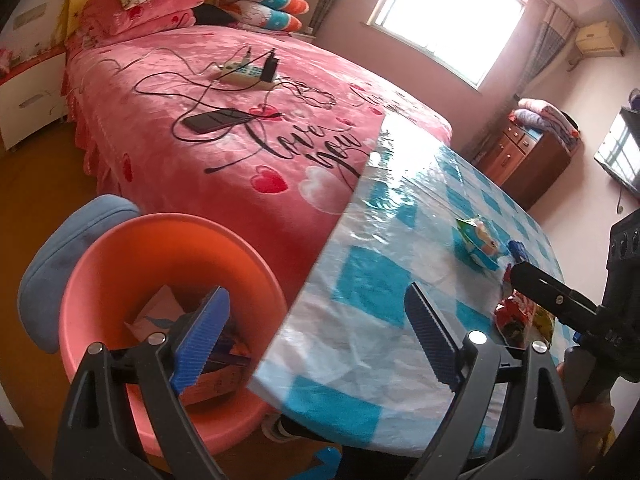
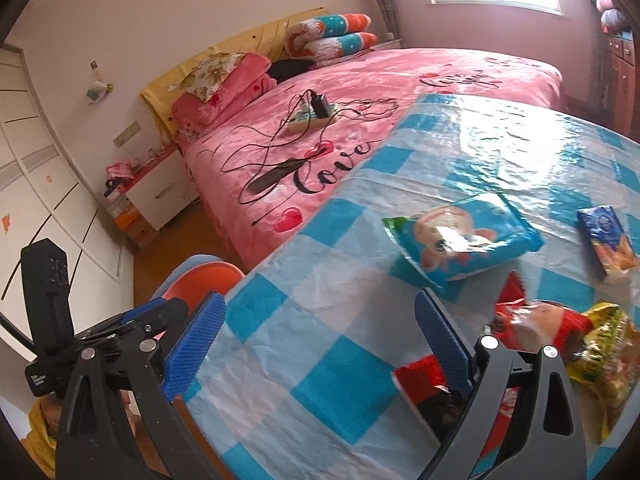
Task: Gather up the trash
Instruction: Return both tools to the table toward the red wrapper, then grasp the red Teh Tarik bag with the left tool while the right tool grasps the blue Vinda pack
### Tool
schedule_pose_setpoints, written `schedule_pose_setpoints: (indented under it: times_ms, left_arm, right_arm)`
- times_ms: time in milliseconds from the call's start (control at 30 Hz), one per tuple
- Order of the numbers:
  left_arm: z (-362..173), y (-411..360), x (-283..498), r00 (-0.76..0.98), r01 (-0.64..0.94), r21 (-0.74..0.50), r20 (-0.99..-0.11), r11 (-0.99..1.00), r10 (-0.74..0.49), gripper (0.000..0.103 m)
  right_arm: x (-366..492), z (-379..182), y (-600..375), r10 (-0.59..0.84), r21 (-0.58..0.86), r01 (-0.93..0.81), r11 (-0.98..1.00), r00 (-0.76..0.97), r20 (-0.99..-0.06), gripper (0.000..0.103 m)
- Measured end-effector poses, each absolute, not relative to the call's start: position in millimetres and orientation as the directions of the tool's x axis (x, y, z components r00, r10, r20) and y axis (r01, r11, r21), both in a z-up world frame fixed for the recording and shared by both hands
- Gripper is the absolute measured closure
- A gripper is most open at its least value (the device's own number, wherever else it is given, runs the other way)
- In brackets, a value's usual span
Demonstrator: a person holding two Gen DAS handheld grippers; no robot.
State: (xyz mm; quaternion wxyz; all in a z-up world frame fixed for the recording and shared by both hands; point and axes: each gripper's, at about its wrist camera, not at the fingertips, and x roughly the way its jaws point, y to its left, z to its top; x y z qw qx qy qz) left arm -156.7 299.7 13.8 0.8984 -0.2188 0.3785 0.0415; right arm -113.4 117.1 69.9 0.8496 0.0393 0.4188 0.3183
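looks like mid-collection: some trash already sits in the orange bin [image 1: 120, 264], which stands on the floor just off the table [image 2: 320, 360] edge, w/ the bed behind it. more wrappers wait on the checked tablecloth. the left gripper [image 1: 316, 340] hangs over the bin rim & table edge, jaws spread wide, nothing between them, so i'd guess it just let something go or is heading off for more. the right gripper [image 2: 320, 348] is over the table, also wide open & empty, its right finger just beside a red packet [image 2: 420, 384]. further from the bin lie a yellow-green wrapper [image 2: 604, 348], a blue cartoon pouch [image 2: 464, 236] & a small blue box [image 2: 608, 236]. next move prob: right one shifts over the red packet, closes on the thin crinkly foil, then carries it to the bin.
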Motion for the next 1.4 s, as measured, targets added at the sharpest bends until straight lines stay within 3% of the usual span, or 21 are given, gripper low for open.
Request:
schedule_pose_setpoints:
  times_ms: [1400]
  left_arm:
    - [22, 154, -114, 0.631, -0.022, -0.234, -0.757, 0.972, -0.168, 0.013]
  right_arm:
    - [-92, 73, -5, 0.430, 0.263, -0.347, 0.900, 0.610, -0.666, 0.009]
